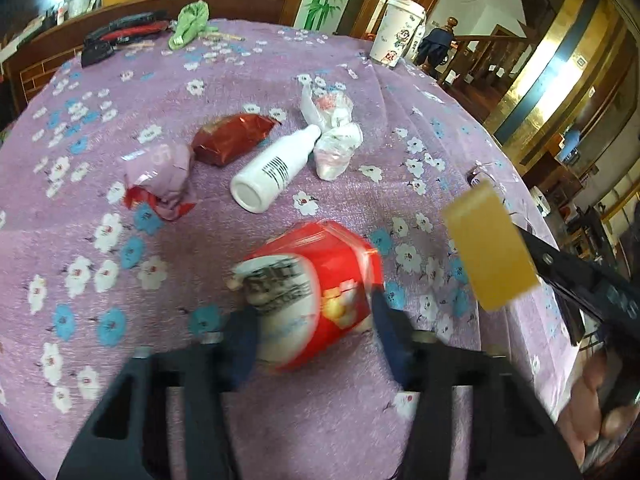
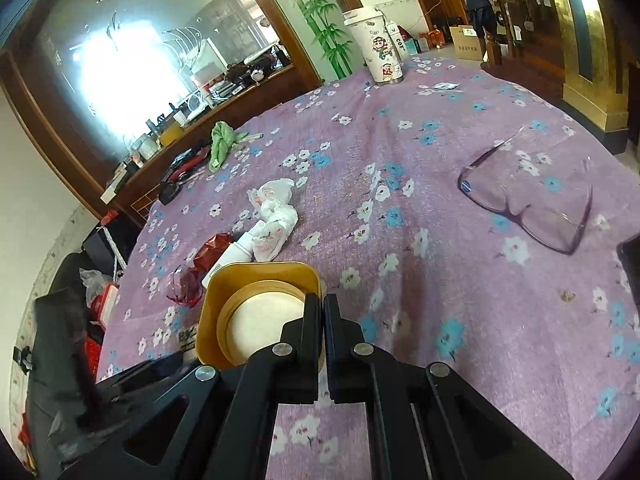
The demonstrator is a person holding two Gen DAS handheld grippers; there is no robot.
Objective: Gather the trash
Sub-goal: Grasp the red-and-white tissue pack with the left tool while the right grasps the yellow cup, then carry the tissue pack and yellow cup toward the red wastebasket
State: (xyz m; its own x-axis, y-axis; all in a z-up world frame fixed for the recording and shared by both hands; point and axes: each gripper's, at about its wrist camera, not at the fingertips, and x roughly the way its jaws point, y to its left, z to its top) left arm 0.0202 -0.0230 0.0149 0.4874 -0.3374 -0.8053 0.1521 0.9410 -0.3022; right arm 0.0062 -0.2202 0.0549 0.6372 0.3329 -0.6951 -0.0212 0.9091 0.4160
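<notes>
My left gripper (image 1: 316,320) is shut on a crumpled red and white snack packet (image 1: 312,292), held just above the purple flowered tablecloth (image 1: 160,320). My right gripper (image 2: 322,308) is shut on the rim of a yellow square container (image 2: 256,312), which hangs at the right in the left wrist view (image 1: 490,248). On the cloth lie a white bottle (image 1: 276,168), a dark red foil wrapper (image 1: 230,138), a pink and red wrapper (image 1: 160,180) and a crumpled white plastic bag (image 1: 334,132).
A white lidded cup (image 1: 398,30) stands at the far edge. A green cloth (image 1: 190,24) and a black and red tool (image 1: 120,36) lie at the back left. Clear glasses (image 2: 528,200) lie on the cloth to the right.
</notes>
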